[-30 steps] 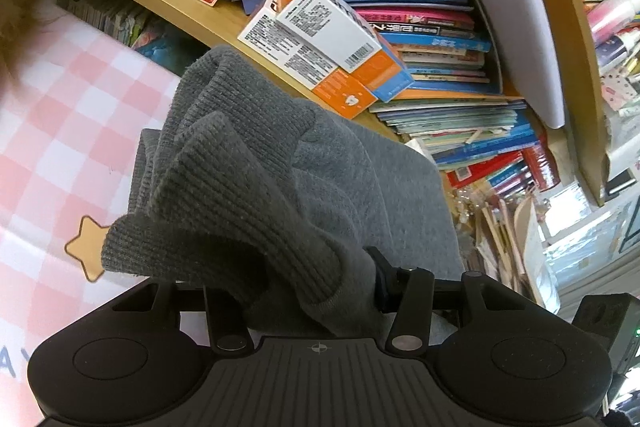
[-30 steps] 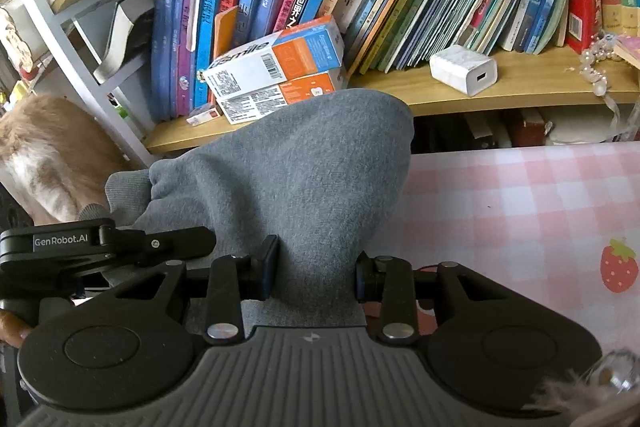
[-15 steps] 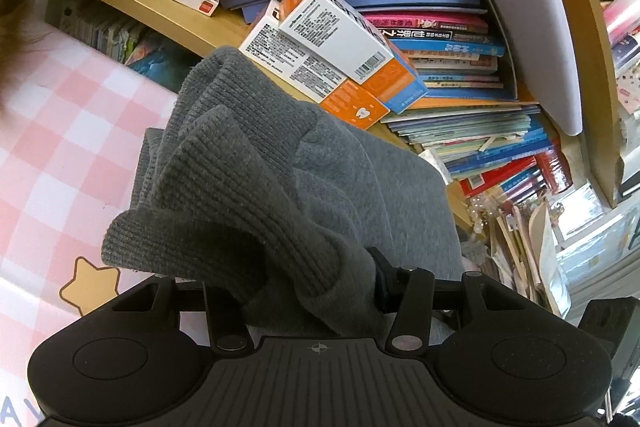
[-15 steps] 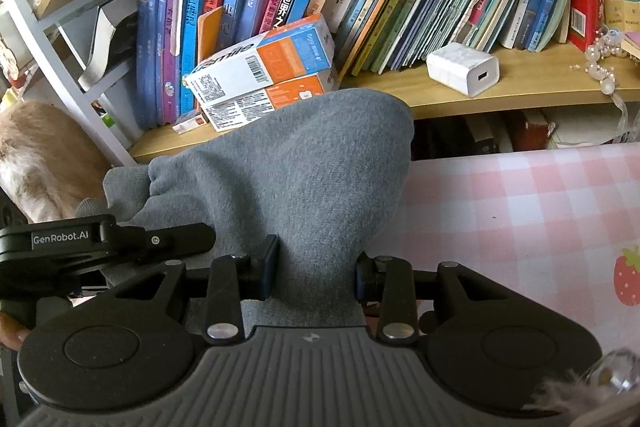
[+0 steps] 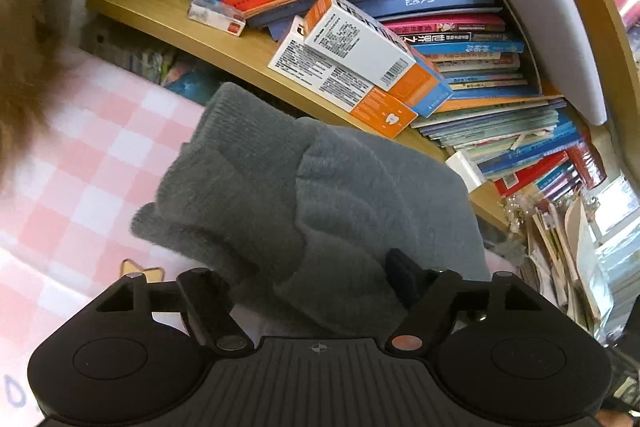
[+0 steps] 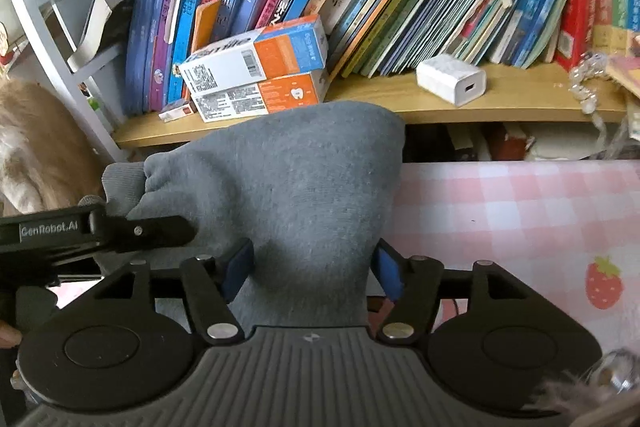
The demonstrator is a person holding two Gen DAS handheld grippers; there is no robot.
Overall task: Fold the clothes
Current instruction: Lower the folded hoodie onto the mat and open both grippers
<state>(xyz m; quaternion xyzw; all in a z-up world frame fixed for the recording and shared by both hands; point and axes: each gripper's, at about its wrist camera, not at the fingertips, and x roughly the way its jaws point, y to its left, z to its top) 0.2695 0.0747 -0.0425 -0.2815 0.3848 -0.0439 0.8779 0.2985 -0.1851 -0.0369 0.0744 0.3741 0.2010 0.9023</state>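
A grey knit garment (image 5: 312, 195) is bunched over the pink checked cloth (image 5: 72, 171). In the left wrist view my left gripper (image 5: 316, 287) has its fingers spread wide, with the ribbed cuff folds lying loosely between them. In the right wrist view the same garment (image 6: 304, 187) fills the gap of my right gripper (image 6: 312, 267), whose blue pads (image 6: 238, 267) stand apart at either side of the fabric. The left gripper's black body (image 6: 100, 231) shows at the left, against the garment's edge.
A wooden bookshelf (image 6: 500, 99) full of books stands right behind the garment, with two orange and white boxes (image 6: 256, 75) and a white charger (image 6: 452, 79) on it. A furry tan animal (image 6: 28, 147) sits at the left. The checked cloth (image 6: 520, 219) extends right.
Both grippers' fingers have spread apart, loosening their hold on the garment. The garment has sunk lower and farther from the left camera.
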